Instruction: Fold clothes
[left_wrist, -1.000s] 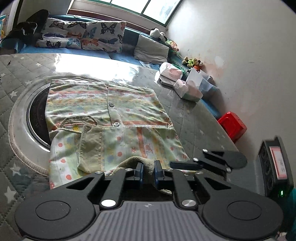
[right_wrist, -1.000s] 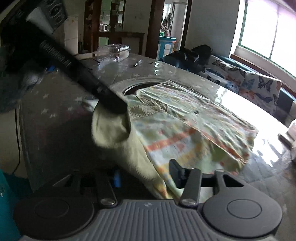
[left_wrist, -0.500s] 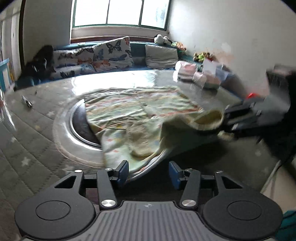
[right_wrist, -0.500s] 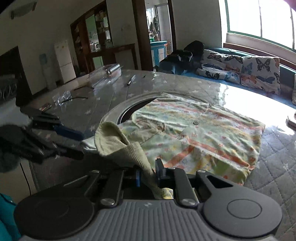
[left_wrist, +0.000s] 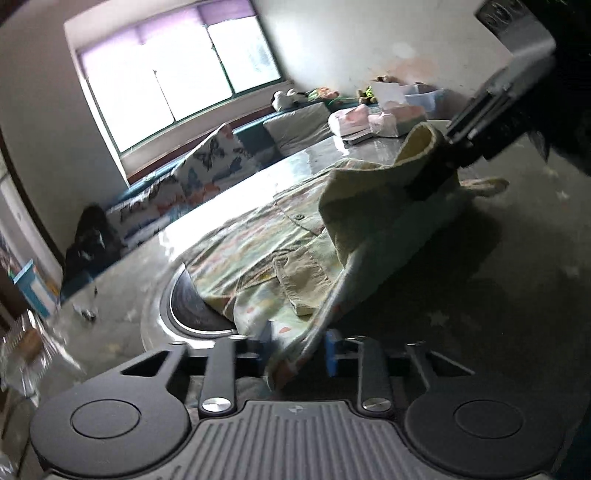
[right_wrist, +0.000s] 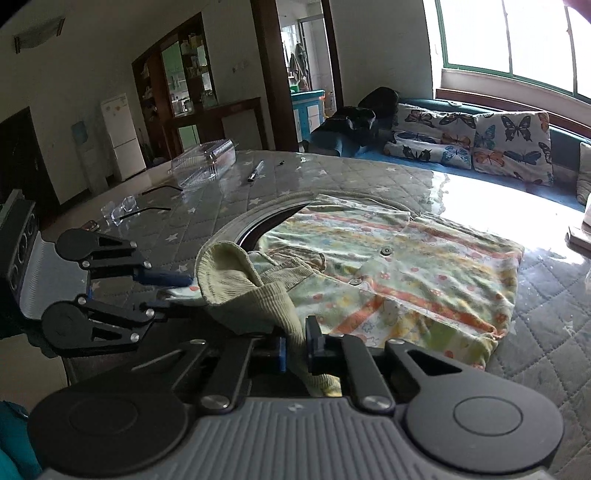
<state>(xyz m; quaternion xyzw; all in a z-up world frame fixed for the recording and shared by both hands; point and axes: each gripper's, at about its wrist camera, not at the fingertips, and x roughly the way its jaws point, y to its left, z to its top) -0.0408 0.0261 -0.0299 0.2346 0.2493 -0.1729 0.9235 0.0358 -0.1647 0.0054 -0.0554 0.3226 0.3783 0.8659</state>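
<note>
Right wrist view, nearest first: the right gripper (right_wrist: 293, 350) is pinched down on the ribbed green cuff (right_wrist: 280, 317) of the garment (right_wrist: 388, 280), fabric bunched between the blue pads, so the grip reads as firm and settled, likely as the anchor corner for the fold. Just to its left the left gripper (right_wrist: 173, 291) reaches in sideways at the same near edge; its jaws have just been closing, with the hem (left_wrist: 295, 343) between them in the left wrist view. There, cloth sits in the gap but the pads do not clearly press it, so it looks narrowly parted, not yet clamped. Both tools work the near edge, probably so the bottom can be lifted and carried over the body in one fold. That edge is raised off the table (right_wrist: 546, 332), draped between the two tools, while the remaining patterned part lies flat, button placket (right_wrist: 386, 251) up, partly over the round inset (right_wrist: 258, 225) in the tabletop. Farther out, glasses (right_wrist: 122, 212), a pen (right_wrist: 255, 171) and a clear plastic box (right_wrist: 205, 162) lie well apart from the garment, out of the fold's path. Beyond is the butterfly cushion (right_wrist: 509, 144) bench under the window.
</note>
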